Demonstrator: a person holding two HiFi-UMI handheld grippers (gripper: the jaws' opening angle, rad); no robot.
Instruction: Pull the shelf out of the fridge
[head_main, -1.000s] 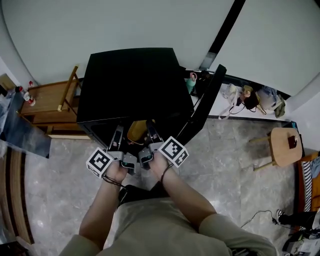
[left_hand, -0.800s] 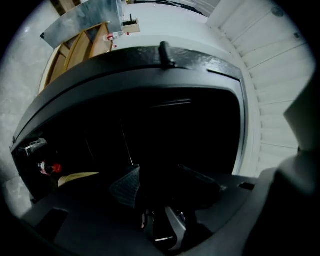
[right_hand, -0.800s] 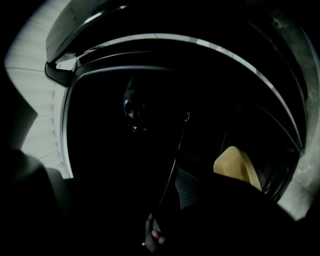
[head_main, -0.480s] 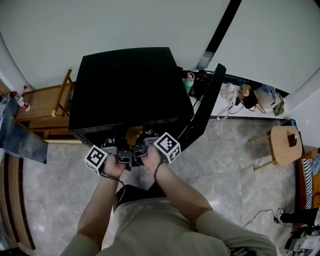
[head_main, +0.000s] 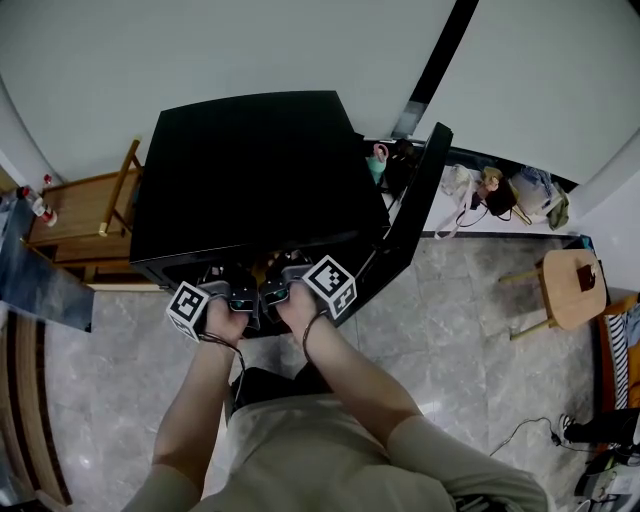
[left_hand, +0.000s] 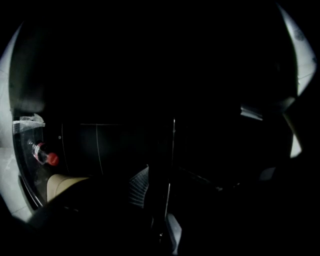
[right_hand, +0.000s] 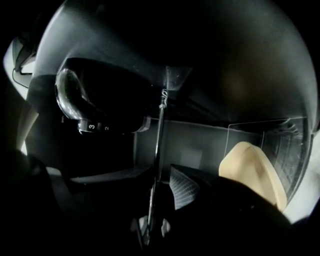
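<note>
A black fridge (head_main: 250, 170) stands with its door (head_main: 410, 215) swung open to the right. Both hands reach into its opening; only the marker cubes show from above, left cube (head_main: 188, 310) and right cube (head_main: 331, 287). In the left gripper view a thin shelf edge (left_hand: 173, 145) runs between the jaws of my left gripper (left_hand: 157, 200), very dark. The right gripper (right_hand: 160, 195) also straddles the shelf edge (right_hand: 159, 135). Both pairs of jaws have just been closing, and a gap still shows beside each ribbed pad (right_hand: 185, 189).
A numbered dial (right_hand: 100, 125) sits inside the fridge at upper left. A wooden rack (head_main: 85, 215) stands left of the fridge, a wooden stool (head_main: 572, 290) to the right, bags (head_main: 510, 195) along the wall. A red-capped bottle (left_hand: 45, 156) shows at far left.
Both hands have pushed forward and lower into the fridge opening, so the jaws are now hidden under the fridge top. The yellow item seen inside earlier is covered.
</note>
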